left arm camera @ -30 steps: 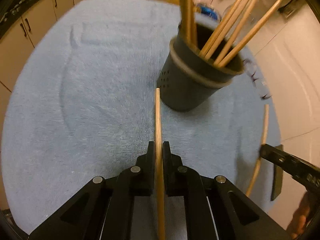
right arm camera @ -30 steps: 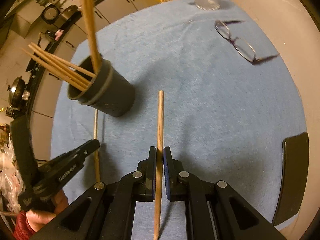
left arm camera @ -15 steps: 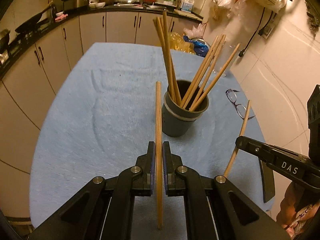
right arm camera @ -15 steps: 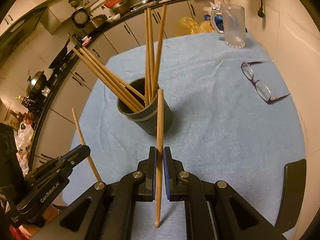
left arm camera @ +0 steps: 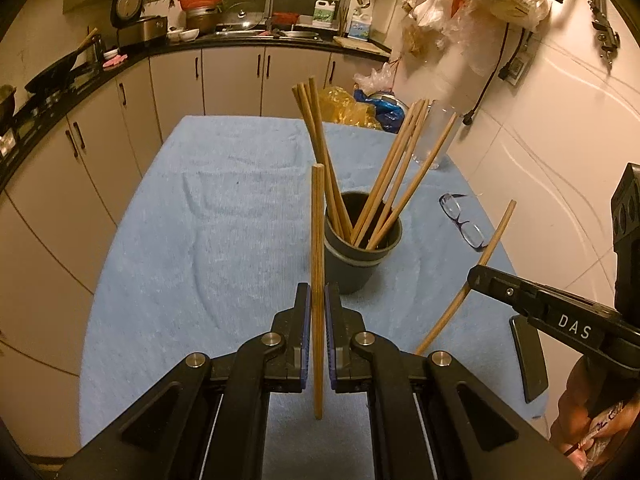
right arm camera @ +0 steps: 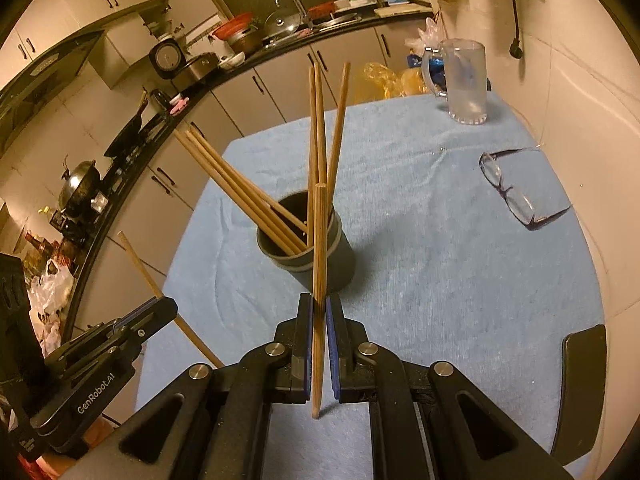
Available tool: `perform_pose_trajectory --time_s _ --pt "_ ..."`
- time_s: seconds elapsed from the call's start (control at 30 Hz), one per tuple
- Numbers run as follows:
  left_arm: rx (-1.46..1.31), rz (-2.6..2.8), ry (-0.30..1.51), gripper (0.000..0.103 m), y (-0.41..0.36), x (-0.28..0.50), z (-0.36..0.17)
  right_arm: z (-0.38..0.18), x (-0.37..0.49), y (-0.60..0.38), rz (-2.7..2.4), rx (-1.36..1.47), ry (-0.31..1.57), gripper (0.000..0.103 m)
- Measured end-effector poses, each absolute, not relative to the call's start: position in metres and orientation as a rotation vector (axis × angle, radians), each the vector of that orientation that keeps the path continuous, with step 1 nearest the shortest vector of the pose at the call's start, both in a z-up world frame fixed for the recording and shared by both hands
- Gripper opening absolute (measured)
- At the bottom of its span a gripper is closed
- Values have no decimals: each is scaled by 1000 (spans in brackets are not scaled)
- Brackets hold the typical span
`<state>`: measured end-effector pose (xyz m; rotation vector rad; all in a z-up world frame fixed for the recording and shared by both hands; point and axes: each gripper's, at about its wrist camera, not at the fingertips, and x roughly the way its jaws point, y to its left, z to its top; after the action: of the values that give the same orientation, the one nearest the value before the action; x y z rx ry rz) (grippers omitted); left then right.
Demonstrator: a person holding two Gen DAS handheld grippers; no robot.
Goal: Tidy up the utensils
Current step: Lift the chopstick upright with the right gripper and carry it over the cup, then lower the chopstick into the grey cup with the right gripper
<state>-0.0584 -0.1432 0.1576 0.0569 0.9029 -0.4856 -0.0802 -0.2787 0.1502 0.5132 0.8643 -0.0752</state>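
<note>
Both grippers hang above the blue cloth, each clamped tight on a single chopstick. The left gripper pinches its stick at bottom centre of its frame, the stick running straight up the picture. The right gripper grips its own stick likewise, tip overlapping the cup at mid-frame. That dark cup holds two fans of chopsticks. Glasses lie at right, a glass mug at upper right.
</note>
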Motion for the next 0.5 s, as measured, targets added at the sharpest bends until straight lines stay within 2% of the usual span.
perform_pose_trajectory --time_s 0.5 --pt "87 -486 857 6 -145 -44 171 166 -74 -280 -104 508 823 7"
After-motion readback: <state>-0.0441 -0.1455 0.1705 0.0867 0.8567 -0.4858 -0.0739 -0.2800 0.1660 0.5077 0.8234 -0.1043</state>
